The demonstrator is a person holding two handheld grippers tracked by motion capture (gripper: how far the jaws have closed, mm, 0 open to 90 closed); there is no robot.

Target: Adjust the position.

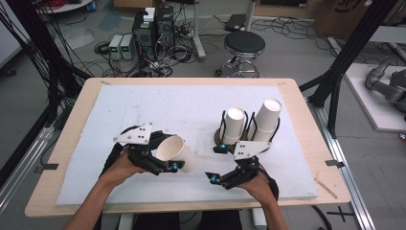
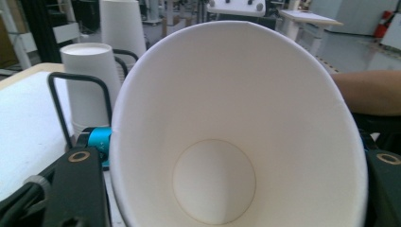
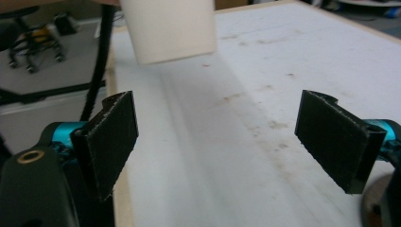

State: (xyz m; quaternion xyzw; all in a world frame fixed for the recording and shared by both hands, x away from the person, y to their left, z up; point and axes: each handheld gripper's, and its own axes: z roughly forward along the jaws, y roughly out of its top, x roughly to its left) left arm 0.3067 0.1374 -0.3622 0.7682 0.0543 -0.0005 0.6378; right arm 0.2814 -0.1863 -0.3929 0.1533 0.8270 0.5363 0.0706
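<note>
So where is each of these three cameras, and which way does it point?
High view: above the person's side, looking down on the white foam-covered table; forearms, both tools.
Left gripper view: on the left tool, looking into the white paper cup it grips; black jaws, a forearm.
Right gripper view: on the right tool, looking along the foam; open black pads.
Shared: the white cup stacks in a black wire rack.

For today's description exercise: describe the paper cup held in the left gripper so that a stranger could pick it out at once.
Start at the white foam mat on the wooden table. At its near left, the left gripper is clamped on a white paper cup. Unlike the two stacks of upturned cups in the black wire rack, it is tipped sideways with its mouth open.
</note>
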